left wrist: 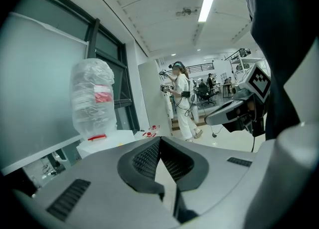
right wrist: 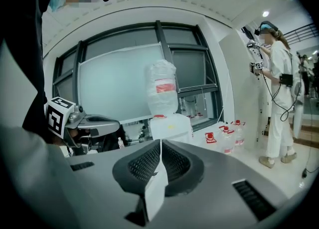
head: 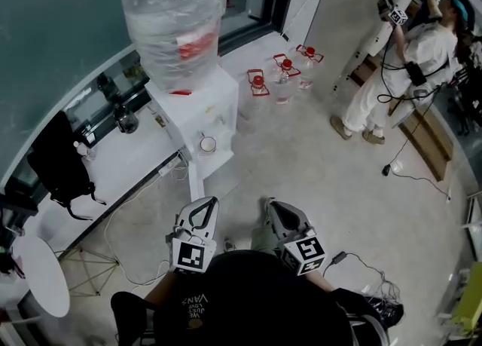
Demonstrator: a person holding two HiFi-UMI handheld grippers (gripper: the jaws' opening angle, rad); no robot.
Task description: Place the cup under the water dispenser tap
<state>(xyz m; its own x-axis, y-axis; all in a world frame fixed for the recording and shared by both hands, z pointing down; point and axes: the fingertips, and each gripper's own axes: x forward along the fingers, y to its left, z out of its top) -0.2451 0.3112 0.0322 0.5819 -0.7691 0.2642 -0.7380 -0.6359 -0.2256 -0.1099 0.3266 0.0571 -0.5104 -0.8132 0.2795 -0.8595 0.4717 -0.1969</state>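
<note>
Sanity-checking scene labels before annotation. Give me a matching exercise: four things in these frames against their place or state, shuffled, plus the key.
Things
1. cup
2. wrapped big bottle
3. red-capped jugs
4. left claw

Place or state
A. on the floor
B. shut, nothing held
C. on top of the water dispenser
D. on the dispenser's front ledge

Pairs: 1-D; 2-C; 3-A; 4-B

Research lab, concrete floor [head: 301,179], water dispenser [head: 199,107], spare jugs [head: 282,73], white-suited person [head: 392,73] wearing cabled gear
</note>
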